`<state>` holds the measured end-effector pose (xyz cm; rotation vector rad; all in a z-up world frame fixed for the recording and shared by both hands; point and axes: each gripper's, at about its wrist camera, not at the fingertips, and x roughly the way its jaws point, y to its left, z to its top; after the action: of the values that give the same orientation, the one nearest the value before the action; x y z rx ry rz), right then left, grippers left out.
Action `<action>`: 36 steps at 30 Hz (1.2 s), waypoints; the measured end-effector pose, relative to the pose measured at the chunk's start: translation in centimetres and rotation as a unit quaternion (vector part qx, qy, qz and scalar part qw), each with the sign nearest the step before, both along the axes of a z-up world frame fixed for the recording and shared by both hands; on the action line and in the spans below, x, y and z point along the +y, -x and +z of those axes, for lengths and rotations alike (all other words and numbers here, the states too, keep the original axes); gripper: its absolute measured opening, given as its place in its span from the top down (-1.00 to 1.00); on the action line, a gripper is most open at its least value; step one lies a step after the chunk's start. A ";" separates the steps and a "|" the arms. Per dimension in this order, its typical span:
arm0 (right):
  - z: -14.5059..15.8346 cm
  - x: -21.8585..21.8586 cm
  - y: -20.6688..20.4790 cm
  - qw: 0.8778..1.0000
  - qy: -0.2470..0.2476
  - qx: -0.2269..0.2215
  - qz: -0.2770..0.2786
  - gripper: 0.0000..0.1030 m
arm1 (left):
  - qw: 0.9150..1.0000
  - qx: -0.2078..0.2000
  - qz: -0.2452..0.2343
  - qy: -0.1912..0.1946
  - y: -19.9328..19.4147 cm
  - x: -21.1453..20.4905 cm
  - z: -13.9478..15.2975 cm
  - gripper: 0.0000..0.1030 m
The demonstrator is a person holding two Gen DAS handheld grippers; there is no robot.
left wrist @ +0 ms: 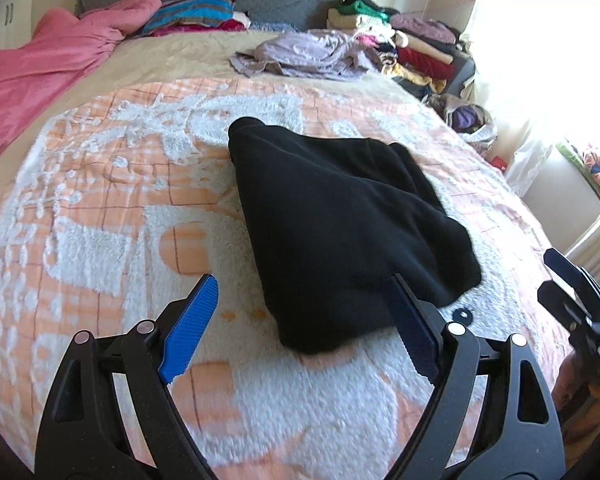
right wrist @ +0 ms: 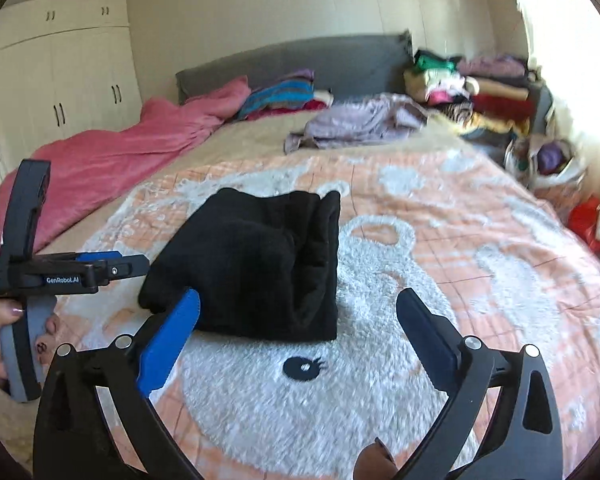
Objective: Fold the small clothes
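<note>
Left gripper [left wrist: 304,316]: nearest in the left wrist view, its two blue fingers spread wide and grasping nothing; the right finger reaches in front of the near edge of the black garment [left wrist: 340,224], at about 4 o'clock from the garment's middle.

Right gripper [right wrist: 298,330]: also released, fingers wide apart, nothing between them; the left finger overlaps the garment's near left corner at about 7 o'clock.

Black garment: a small, thick folded bundle in the middle of the peach and white blanket [right wrist: 480,248]; in the right wrist view the layers stand open along its right side.

Risk, fold: the bundle looks loose, so I judge that a push from either finger could open the layers again.

Risk, blanket: the pile is fluffy; a low pinch may catch the blanket together with the cloth and drag it.

Risk, grippers: both stand close to the same near edge and could bump each other.

Far, 12 to 1 o'clock: a lilac heap of clothes [left wrist: 300,56], and more clothes in a stack [left wrist: 404,44] behind it, well apart from the work.
</note>
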<state>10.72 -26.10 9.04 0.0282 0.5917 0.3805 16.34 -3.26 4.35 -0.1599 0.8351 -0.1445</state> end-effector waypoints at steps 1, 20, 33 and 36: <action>0.1 0.3 0.7 1.000 0.005 -0.007 -0.003 -0.91 | 1.000 -0.008 0.001 0.001 0.8 -0.1 0.2 -0.75; -0.8 4.9 9.1 0.993 0.055 -0.094 -0.052 -0.91 | 0.997 -0.077 0.010 -0.025 10.2 2.7 -0.1 -0.81; -4.3 5.7 10.5 0.991 0.066 -0.065 -0.097 -0.91 | 0.996 -0.084 0.006 -0.025 12.8 3.2 -2.6 -0.82; -5.4 5.7 10.6 0.991 0.073 -0.050 -0.100 -0.91 | 0.996 -0.084 0.001 -0.024 12.8 3.1 -3.0 -0.81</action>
<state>0.15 -20.40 3.64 -0.0711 0.5101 0.1420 3.50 -0.19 1.39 -0.1021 0.6703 -0.1339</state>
